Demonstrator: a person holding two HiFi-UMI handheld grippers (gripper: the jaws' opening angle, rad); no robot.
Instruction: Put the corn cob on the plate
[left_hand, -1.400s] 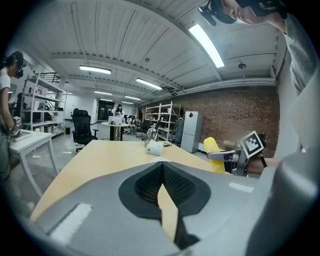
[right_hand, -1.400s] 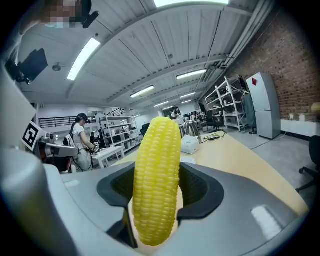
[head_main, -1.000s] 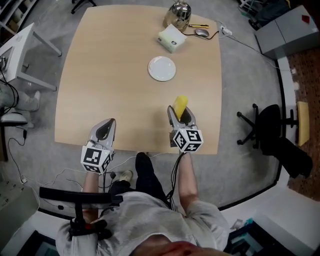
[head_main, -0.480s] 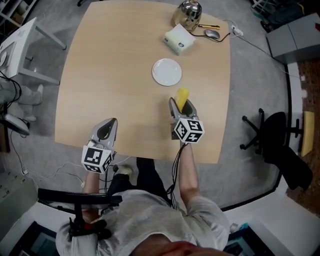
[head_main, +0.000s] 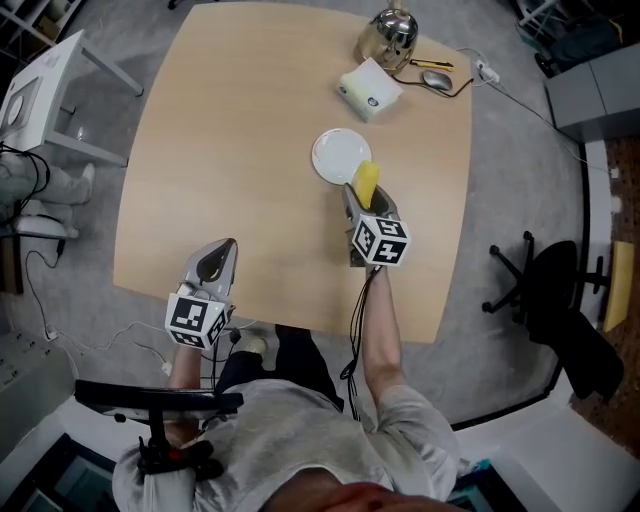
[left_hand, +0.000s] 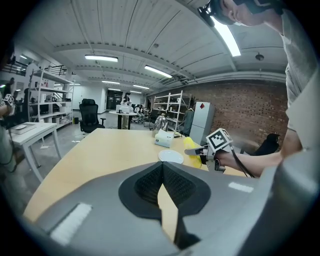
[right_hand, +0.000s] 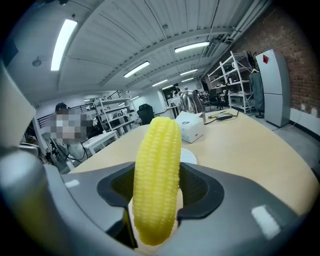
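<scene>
**Corn cob held at the plate's edge**

The pale wooden surface (head_main: 250, 150) fills the upper middle of the head view, with grey floor all round it. The person stands at its lower edge. A white side table (head_main: 45, 90) sits at the far left of the frame and a black office chair (head_main: 555, 300) at the right, both well apart from the surface.

The right claw (head_main: 366, 195) reaches out over the middle right of the surface, its marker cube towards the person. Its jaws are clamped on the corn cob (head_main: 366, 181) from both sides. In the right gripper view the yellow cob stands up between the dark pads and sticks out well past them. The left claw (head_main: 222, 245) sits near the lower left edge of the surface. Its jaws meet at the tips, with nothing between them (only a thin sliver of the surface shows behind the tips).

The white plate (head_main: 338, 155) lies bare in the upper middle of the surface. In the head view the far end of the cob overlaps the plate's lower right rim. How high it hangs above the plate cannot be told.

A white box (head_main: 370, 88) lies further up and to the right. A shiny metal kettle (head_main: 392, 35) is just beyond it at the top edge. A computer mouse (head_main: 438, 79) lies beside them at the upper right corner.
</scene>
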